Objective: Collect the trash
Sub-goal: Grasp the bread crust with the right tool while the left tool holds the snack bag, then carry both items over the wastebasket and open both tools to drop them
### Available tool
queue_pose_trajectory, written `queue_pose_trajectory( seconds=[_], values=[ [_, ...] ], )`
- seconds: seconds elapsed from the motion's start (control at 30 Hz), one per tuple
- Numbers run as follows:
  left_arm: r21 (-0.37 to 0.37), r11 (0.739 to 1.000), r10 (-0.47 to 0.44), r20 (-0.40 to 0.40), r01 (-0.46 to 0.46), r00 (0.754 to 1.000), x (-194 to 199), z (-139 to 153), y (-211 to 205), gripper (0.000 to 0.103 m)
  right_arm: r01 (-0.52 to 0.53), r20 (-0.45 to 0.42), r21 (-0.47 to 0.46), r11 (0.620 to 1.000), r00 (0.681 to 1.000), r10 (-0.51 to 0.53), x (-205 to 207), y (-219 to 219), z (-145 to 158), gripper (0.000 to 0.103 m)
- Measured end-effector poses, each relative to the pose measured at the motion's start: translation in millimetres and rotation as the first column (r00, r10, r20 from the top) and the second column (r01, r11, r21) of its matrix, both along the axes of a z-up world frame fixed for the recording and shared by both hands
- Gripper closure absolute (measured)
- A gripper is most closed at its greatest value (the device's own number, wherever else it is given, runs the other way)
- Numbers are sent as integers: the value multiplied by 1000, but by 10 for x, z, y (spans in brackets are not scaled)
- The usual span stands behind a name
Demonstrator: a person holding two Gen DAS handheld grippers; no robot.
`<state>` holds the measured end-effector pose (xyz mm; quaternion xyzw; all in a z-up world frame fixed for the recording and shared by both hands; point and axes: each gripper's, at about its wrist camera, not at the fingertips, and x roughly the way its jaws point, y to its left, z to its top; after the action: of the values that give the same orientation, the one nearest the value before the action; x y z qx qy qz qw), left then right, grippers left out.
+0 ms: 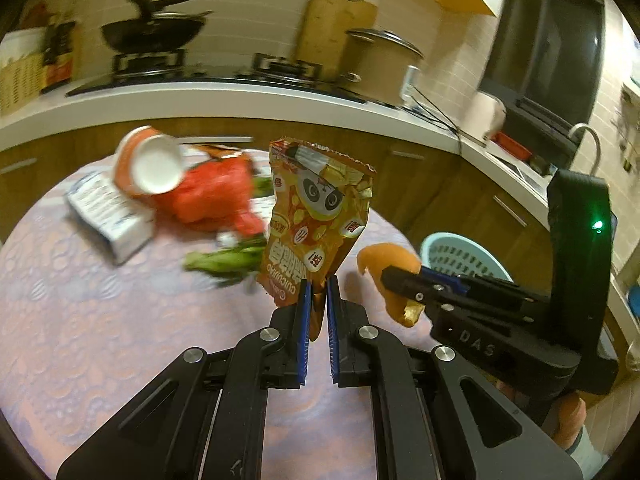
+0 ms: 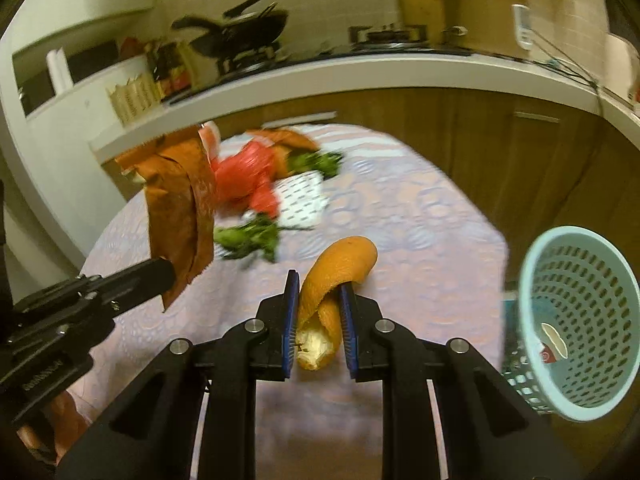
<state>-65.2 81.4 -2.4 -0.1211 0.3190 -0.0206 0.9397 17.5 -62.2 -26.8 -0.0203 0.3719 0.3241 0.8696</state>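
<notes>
The left gripper (image 1: 319,300) has its jaws pinched on the bottom edge of a crinkled orange snack packet with a panda face printed on it (image 1: 318,216), holding it upright above the worktop (image 1: 100,320), a round surface under a pinkish lace-patterned cloth. Just to its right, the right gripper (image 2: 319,320) has its jaws closed narrowly around a curled strip of orange fruit peel with a pale inner side (image 2: 332,280), also lifted off the cloth.

Off the worktop's right edge sits a pale blue perforated plastic basket (image 2: 580,320), tipped so its mouth faces the right wrist camera. Inside it lie a pale, rounded scrap and a bit of red-and-white wrapper near the bottom; I cannot tell exactly what they are.

More rubbish lies in a heap at the far side of the worktop: a crumpled red plastic bag (image 1: 212,196), an orange paper cup with a white inside (image 1: 150,164) tipped on its side against it, a white printed carton (image 1: 108,216) lying flat just beside the cup, and limp green vegetable leaves (image 1: 224,262) nearer the grippers. Another brown-orange wrapper peeks from behind the red bag.

Behind, a kitchen counter carries a black wok on the hob (image 1: 154,32) and a tan lidded pot (image 1: 380,64).
</notes>
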Motion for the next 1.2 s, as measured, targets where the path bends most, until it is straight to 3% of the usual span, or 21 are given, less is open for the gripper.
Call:
queue_pose_trajectory(
  seconds=[0.3, 0.5, 0.67, 0.97, 1.2],
  values=[
    [33, 992, -126, 15, 126, 992, 411, 158, -621, 97, 143, 50, 57, 988, 988, -146, 233, -786, 190, 86],
    [52, 971, -236, 11, 235, 972, 719, 193, -1166, 97, 270, 67, 57, 961, 959, -274, 411, -1337, 192, 86],
    [26, 954, -299, -11, 299, 954, 959, 135, -1469, 97, 355, 56, 54, 933, 932, -357, 542, -1735, 120, 86],
    [-30, 926, -377, -71, 376, 923, 1421, -87, -1920, 97, 470, -26, 13, 883, 883, -469, 805, -2250, -193, 86],
    [-37, 914, -406, -116, 405, 906, 1631, -263, -2113, 97, 504, -103, -42, 863, 857, -505, 993, -2399, -458, 86]
  ],
)
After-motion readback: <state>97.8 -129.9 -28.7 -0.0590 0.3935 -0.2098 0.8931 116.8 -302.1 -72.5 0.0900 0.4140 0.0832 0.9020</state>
